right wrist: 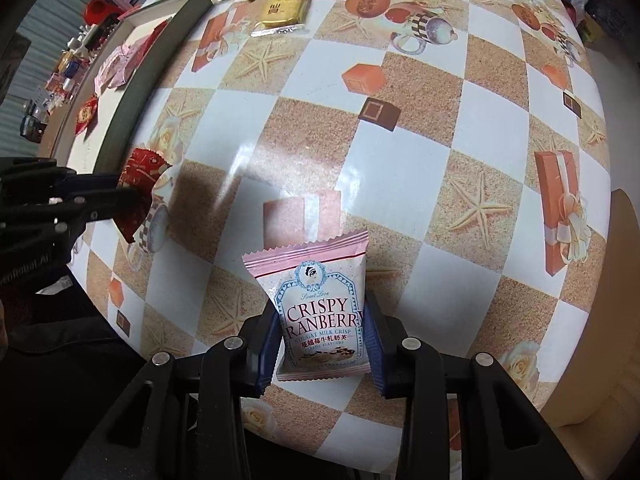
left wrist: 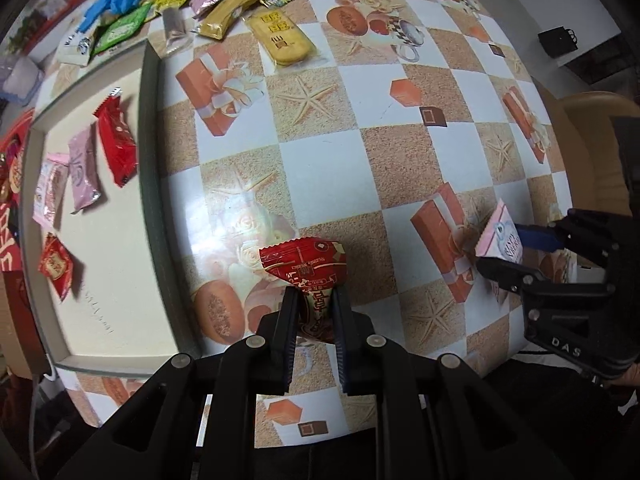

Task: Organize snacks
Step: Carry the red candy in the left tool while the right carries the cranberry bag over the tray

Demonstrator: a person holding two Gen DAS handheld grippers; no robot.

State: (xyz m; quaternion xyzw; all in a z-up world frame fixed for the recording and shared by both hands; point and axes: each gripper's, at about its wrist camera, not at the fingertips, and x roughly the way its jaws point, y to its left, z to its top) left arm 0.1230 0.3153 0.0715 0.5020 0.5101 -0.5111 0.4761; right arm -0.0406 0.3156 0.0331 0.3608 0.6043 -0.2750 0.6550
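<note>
Both light, crinkly packets are held by one end, the red packet [left wrist: 304,264] pinched in the left gripper [left wrist: 314,300] and the pink packet [right wrist: 320,308] in the right gripper [right wrist: 320,344], and likely to slip.

Both tongs, left [left wrist: 314,294] and right [right wrist: 320,320] (pointing down), are clamped.

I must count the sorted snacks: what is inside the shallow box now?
Inside the shallow box lie a red packet, two pink packets and a small red packet. The box's far left part is outside the view.
</note>
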